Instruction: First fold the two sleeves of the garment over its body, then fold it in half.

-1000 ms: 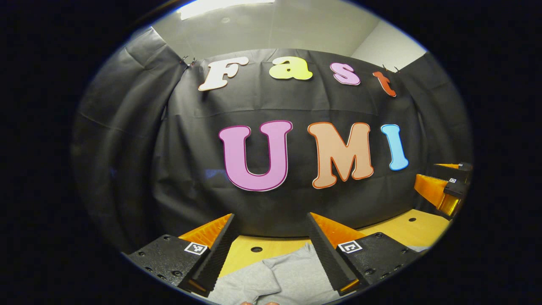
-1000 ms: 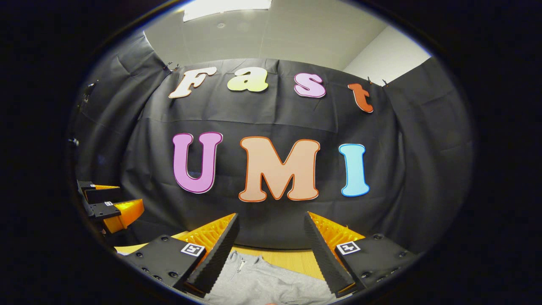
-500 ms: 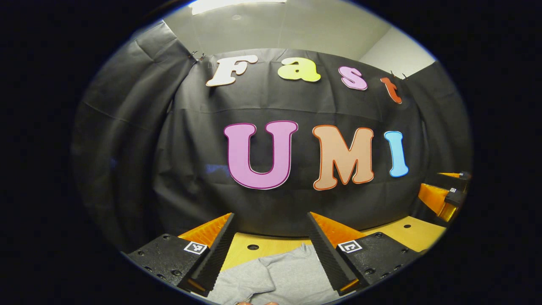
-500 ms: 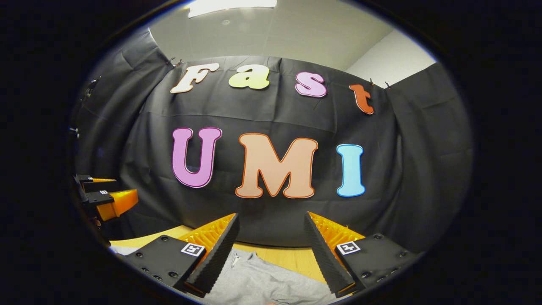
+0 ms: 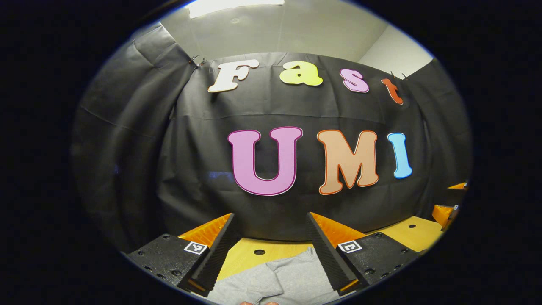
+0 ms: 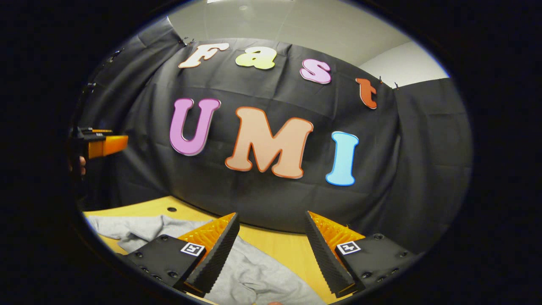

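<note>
A grey garment (image 5: 277, 279) lies on the yellow wooden table (image 5: 250, 258), seen low in the left gripper view between my left gripper's fingers. My left gripper (image 5: 269, 250) is open, held above the cloth with nothing between its fingers. In the right gripper view the grey garment (image 6: 258, 275) spreads from the left edge to under my right gripper (image 6: 271, 250), which is open and also above the cloth. The left gripper (image 6: 101, 144) appears far left in that view, held by a hand. The right gripper (image 5: 451, 203) peeks in at the far right of the left gripper view.
The table (image 6: 279, 243) has small round holes (image 6: 171, 209) in its top and ends at the black booth wall (image 6: 262, 199) just behind. A fingertip (image 5: 258, 303) shows at the bottom edge of the left gripper view.
The right gripper has tilted and moved so that more table and garment show at its left; the left gripper appears higher in its view. The left gripper's view barely shifted.
</note>
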A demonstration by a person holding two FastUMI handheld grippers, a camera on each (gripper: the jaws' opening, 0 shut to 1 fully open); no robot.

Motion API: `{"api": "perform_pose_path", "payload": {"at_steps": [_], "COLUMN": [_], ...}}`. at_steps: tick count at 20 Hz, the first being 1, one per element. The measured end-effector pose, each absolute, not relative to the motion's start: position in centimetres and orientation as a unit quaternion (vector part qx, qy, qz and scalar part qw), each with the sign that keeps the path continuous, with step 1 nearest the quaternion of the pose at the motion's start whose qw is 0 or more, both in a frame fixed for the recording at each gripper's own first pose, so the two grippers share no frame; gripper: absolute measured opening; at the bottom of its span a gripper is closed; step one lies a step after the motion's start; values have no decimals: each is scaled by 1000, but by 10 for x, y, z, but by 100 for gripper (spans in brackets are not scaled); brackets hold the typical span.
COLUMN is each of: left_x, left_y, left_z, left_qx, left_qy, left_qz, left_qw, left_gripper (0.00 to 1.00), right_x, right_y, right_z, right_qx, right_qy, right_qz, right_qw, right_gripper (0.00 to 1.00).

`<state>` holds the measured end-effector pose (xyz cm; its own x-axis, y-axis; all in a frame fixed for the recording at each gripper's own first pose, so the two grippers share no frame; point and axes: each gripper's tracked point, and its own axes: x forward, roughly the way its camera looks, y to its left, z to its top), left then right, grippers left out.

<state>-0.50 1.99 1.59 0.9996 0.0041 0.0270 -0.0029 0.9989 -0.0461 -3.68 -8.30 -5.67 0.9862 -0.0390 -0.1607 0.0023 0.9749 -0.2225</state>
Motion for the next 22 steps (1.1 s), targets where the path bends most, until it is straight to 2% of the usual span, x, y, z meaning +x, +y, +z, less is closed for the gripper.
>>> {"api": "perform_pose_path", "payload": {"at_steps": [1, 2, 7, 8, 9, 11, 13, 15, 16, 19, 22], "left_x": [-4, -3, 0, -1, -1, -1, -1, 0, 0, 2, 3], "left_y": [20, 20, 14, 13, 11, 5, 0, -4, -7, -12, -19], "left_z": [15, 14, 7, 6, 5, 1, -1, -3, -4, -9, -12], "left_qx": [-24, -27, -29, -27, -26, -25, -26, -26, -26, -21, -23], "left_qy": [-13, -11, -4, -4, -3, 1, 3, 6, 6, 10, 16], "left_qz": [2, 2, -4, -5, -7, -14, -19, -22, -24, -30, -33], "left_qw": [1000, 1000, 1000, 1000, 1000, 1000, 999, 999, 999, 999, 999], "left_gripper": [96, 99, 96, 93, 99, 96, 99, 96, 99, 99, 93], "right_x": [-42, -47, -79, -86, -93, -108, -125, -145, -156, -189, -218], "right_y": [-96, -109, -171, -183, -194, -219, -235, -249, -255, -270, -282], "right_z": [-66, -76, -121, -132, -140, -161, -177, -196, -207, -240, -269], "right_qx": [-114, -118, -116, -107, -100, -102, -115, -117, -113, -101, -84], "right_qy": [97, 112, 190, 207, 224, 259, 288, 319, 337, 386, 435], "right_qz": [-18, -26, -62, -71, -80, -96, -102, -105, -106, -112, -118], "right_qw": [989, 986, 973, 970, 966, 956, 945, 935, 929, 910, 889], "right_gripper": [98, 98, 97, 98, 98, 97, 98, 99, 98, 99, 99]}}
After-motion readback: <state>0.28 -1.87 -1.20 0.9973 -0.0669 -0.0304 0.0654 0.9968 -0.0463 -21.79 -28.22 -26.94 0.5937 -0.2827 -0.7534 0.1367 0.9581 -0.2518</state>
